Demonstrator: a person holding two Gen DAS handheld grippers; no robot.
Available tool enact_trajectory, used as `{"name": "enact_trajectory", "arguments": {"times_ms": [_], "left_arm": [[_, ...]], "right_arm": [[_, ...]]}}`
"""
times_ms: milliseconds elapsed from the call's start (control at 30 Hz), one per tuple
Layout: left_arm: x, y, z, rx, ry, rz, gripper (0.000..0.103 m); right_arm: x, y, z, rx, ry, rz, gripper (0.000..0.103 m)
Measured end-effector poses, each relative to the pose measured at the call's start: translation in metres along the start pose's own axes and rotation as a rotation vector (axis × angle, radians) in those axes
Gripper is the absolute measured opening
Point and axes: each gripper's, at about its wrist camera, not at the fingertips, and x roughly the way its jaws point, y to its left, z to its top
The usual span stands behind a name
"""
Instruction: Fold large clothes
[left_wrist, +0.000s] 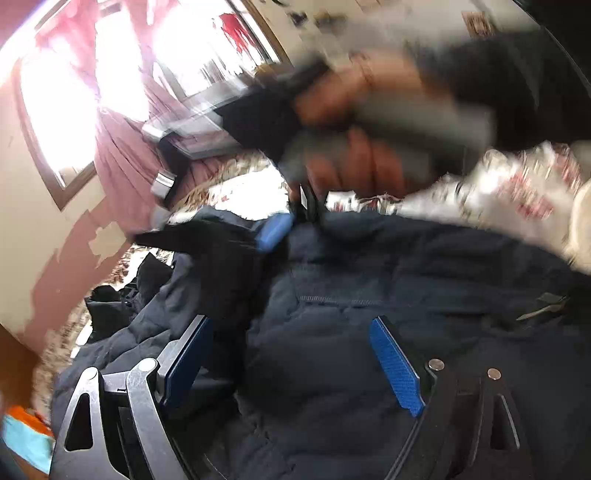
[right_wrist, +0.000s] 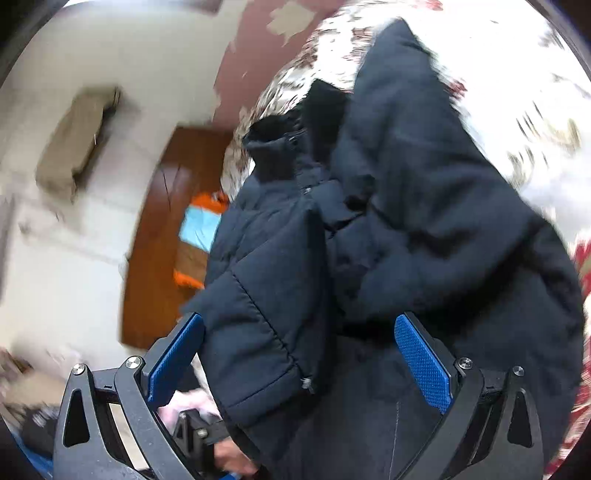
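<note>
A dark navy puffer jacket lies bunched on a floral bedspread. My left gripper is open just above the jacket's body, blue pads spread wide with fabric between them. In the left wrist view my right gripper shows blurred at the jacket's far edge, held in a hand. In the right wrist view my right gripper is open, and a quilted panel of the jacket hangs between its blue pads. The jacket's collar points away toward the wall.
The floral bedspread spreads under and beyond the jacket. A wooden bed frame and an orange and light blue item lie at the left. Windows with pink curtains stand behind. The views are motion-blurred.
</note>
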Motion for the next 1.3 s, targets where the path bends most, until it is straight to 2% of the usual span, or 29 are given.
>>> {"name": "enact_trajectory", "arguments": {"times_ms": [100,167,200,233,267,333,367,400,467,500,533,567,600,667,800,867,933,1000,1033,1067,1100,1167,1233,1300], "left_arm": [[-0.016,0.031,-0.008,-0.127,-0.040,-0.038,0.089],[-0.024,0.059,-0.020,-0.228,-0.050,-0.020,0.089],[-0.026,0.071,-0.026,-0.269,-0.046,0.025,0.090],[-0.028,0.085,-0.034,-0.329,-0.038,0.114,0.090],[-0.028,0.095,-0.041,-0.373,-0.026,0.176,0.090],[-0.026,0.119,-0.053,-0.476,0.015,0.307,0.090],[-0.025,0.132,-0.058,-0.525,0.029,0.351,0.090],[-0.024,0.142,-0.063,-0.563,0.035,0.383,0.090],[-0.028,0.162,-0.076,-0.648,0.042,0.444,0.090],[-0.029,0.171,-0.083,-0.693,0.051,0.480,0.090],[-0.029,0.179,-0.089,-0.737,0.063,0.528,0.090],[-0.029,0.186,-0.097,-0.771,0.068,0.563,0.090],[-0.029,0.191,-0.103,-0.805,0.071,0.586,0.090],[-0.025,0.198,-0.112,-0.855,0.077,0.575,0.090],[-0.016,0.200,-0.120,-0.886,0.128,0.590,0.090],[-0.007,0.201,-0.123,-0.886,0.184,0.597,0.090],[0.001,0.205,-0.127,-0.898,0.233,0.592,0.090],[-0.001,0.206,-0.131,-0.928,0.225,0.574,0.090],[-0.003,0.205,-0.131,-0.936,0.211,0.571,0.090],[-0.008,0.205,-0.129,-0.942,0.187,0.576,0.090],[-0.014,0.203,-0.127,-0.941,0.144,0.579,0.090],[-0.023,0.201,-0.123,-0.930,0.054,0.571,0.090],[-0.032,0.193,-0.116,-0.891,-0.034,0.566,0.091],[-0.030,0.186,-0.109,-0.843,-0.056,0.563,0.096]], "right_arm": [[-0.016,-0.020,-0.007,0.051,-0.090,0.134,0.102],[-0.024,-0.024,-0.011,0.058,-0.124,0.187,0.102],[-0.028,-0.024,-0.015,0.048,-0.143,0.205,0.102],[-0.029,-0.023,-0.018,0.030,-0.154,0.209,0.102],[-0.029,-0.020,-0.021,0.001,-0.162,0.185,0.101],[-0.023,-0.013,-0.027,-0.051,-0.181,0.081,0.098],[-0.022,-0.010,-0.027,-0.060,-0.193,0.032,0.090],[-0.020,-0.006,-0.029,-0.069,-0.207,-0.035,0.076],[-0.014,0.005,-0.029,-0.117,-0.214,-0.180,0.060],[-0.016,0.010,-0.026,-0.147,-0.220,-0.219,0.041],[-0.017,0.017,-0.025,-0.176,-0.240,-0.276,0.029],[-0.020,0.021,-0.020,-0.185,-0.254,-0.321,0.012],[-0.024,0.024,-0.015,-0.186,-0.270,-0.344,0.011],[-0.036,0.029,-0.001,-0.192,-0.318,-0.351,0.009],[-0.043,0.045,0.025,-0.262,-0.384,-0.433,0.009],[-0.035,0.050,0.033,-0.343,-0.383,-0.522,0.009],[-0.025,0.051,0.036,-0.411,-0.352,-0.606,0.014],[-0.023,0.060,0.035,-0.434,-0.331,-0.654,0.019],[-0.027,0.066,0.031,-0.467,-0.356,-0.666,0.022],[-0.027,0.074,0.027,-0.500,-0.387,-0.685,0.033],[-0.031,0.083,0.023,-0.540,-0.426,-0.709,0.055],[-0.039,0.103,0.012,-0.634,-0.521,-0.730,0.080],[-0.035,0.122,0.004,-0.733,-0.530,-0.708,0.081],[-0.015,0.133,0.000,-0.808,-0.460,-0.716,0.081]]}}
